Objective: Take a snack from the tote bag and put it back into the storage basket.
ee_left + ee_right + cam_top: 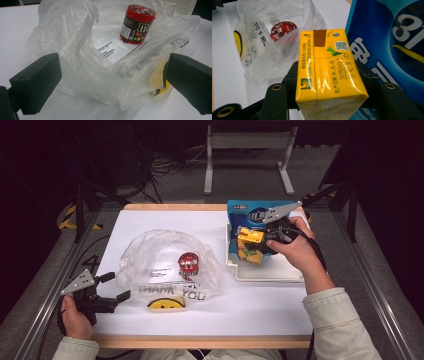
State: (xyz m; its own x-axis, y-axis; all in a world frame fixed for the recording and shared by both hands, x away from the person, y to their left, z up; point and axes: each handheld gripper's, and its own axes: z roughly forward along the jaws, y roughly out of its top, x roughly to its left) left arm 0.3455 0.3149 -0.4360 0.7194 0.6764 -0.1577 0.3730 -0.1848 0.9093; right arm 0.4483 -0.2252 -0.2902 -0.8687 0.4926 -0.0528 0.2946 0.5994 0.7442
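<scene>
White table (260, 305) carries everything, with a dark floor beyond it. Ahead of the left gripper (112, 75), whose jaws stand wide apart and empty, lies a clear plastic bag (82, 62) with a red-lidded candy jar (137, 23) inside it. A white tray (265, 272) sits under the right gripper (329, 100), whose jaws clamp a yellow box (328, 72) between them, beside a blue packet (387, 45).

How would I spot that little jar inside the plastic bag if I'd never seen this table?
Start at the white table and find the crumpled clear plastic bag on its left half. Standing upright inside it is a small jar: dark brown, with a red lid. It is the one round, red-topped thing there, unlike the flat white slip beside it.
</scene>
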